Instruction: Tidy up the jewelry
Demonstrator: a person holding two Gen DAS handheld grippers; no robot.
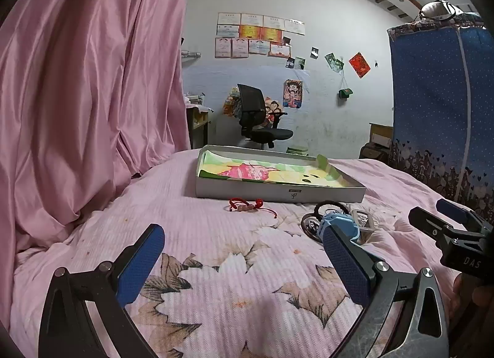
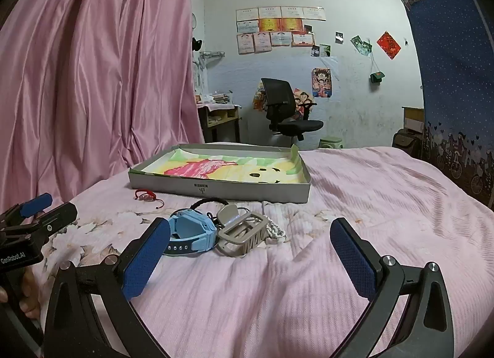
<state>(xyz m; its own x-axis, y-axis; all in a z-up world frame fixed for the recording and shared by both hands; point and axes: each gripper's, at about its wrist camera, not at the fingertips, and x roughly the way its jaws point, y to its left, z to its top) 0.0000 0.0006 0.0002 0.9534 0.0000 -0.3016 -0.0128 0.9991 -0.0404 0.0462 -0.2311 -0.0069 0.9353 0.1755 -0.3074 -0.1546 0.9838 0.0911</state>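
right claw [image 2: 250, 262] wide open, empty | left claw [image 1: 244, 262] wide open, empty, "GenRobot.AI" | blue watch [image 2: 193, 231] ahead

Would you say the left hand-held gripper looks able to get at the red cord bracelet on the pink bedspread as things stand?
Probably yes. The left hand-held gripper is open, and only bare pink bedspread lies between it and the red cord bracelet, which sits apart from the grey tray and the blue watch.

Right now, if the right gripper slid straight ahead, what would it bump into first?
Probably the beige hair clip beside the blue watch; the right gripper is open, and depth is uncertain.
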